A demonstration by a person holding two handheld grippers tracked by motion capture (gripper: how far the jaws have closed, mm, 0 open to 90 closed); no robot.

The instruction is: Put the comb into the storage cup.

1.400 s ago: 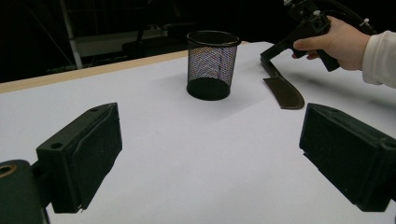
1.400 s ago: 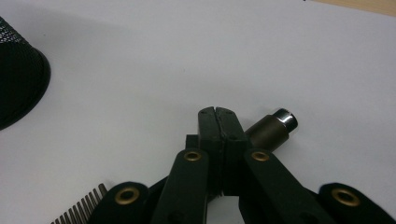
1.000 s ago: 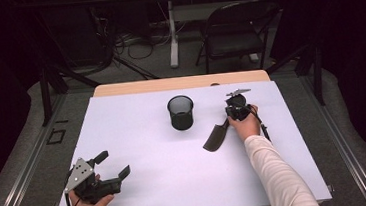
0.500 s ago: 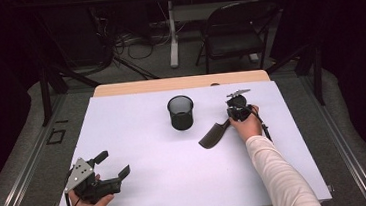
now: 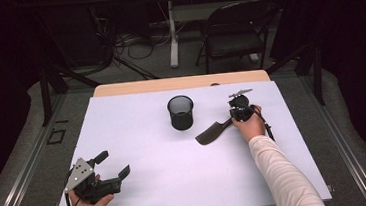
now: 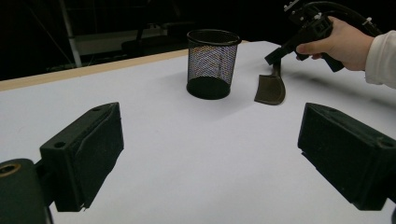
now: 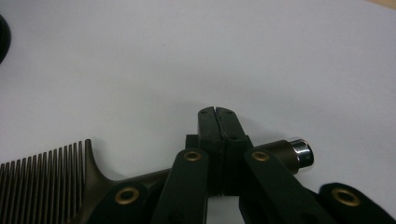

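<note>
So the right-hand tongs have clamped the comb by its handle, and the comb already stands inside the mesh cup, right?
Not quite. The right tongs are clamped on the comb by its handle, but the comb lies on the white table beside the mesh cup, not inside it. The high view shows this.

A big table (image 5: pixel 143 187) has a white top. On it stands a black mesh cup (image 5: pixel 180 112). A dark comb (image 5: pixel 212 133) seems to lie beside it.

Black tongs (image 7: pixel 218 114) with brass-coloured rivets, a grey three-cornered plate (image 5: pixel 79 173) on the left pair, white sleeves (image 5: pixel 282 174).
</note>
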